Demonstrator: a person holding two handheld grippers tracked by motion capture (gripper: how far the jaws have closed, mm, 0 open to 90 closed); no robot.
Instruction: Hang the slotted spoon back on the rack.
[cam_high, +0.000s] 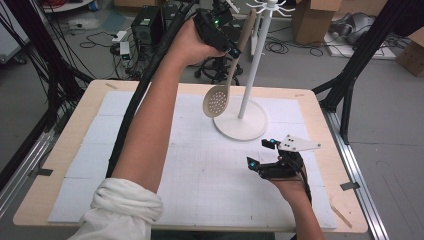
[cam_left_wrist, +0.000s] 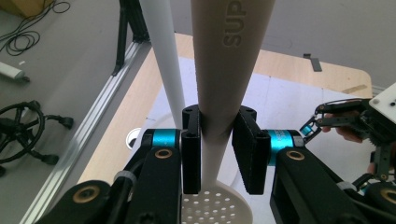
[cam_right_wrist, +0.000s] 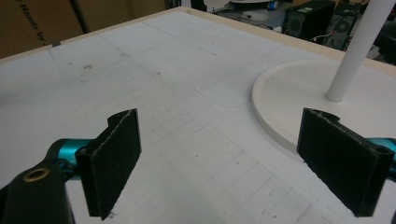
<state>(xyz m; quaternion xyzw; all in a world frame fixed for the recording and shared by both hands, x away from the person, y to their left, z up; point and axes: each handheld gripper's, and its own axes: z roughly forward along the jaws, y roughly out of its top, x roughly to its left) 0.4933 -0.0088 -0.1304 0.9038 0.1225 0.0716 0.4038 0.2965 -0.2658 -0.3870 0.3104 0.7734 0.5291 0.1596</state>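
Note:
A beige slotted spoon (cam_high: 218, 99) hangs in the air beside a white hook stand (cam_high: 254, 60), its perforated bowl down and its handle (cam_left_wrist: 229, 60) up. My left gripper (cam_high: 227, 47) is raised high above the far side of the table and is shut on the spoon's handle, both pads pressed against it (cam_left_wrist: 217, 149). The stand's pole (cam_left_wrist: 163, 56) rises just behind the spoon. My right gripper (cam_high: 262, 152) rests low over the white mat, near the stand's round base (cam_right_wrist: 299, 93), open with nothing between its jaws (cam_right_wrist: 233, 163).
The stand's hooked top (cam_high: 270, 6) is at the upper edge of the high view. A white gridded mat (cam_high: 200, 165) covers the wooden table (cam_high: 65, 145). Cardboard boxes (cam_high: 312, 20), black equipment cases (cam_high: 145, 25) and cables lie on the floor beyond.

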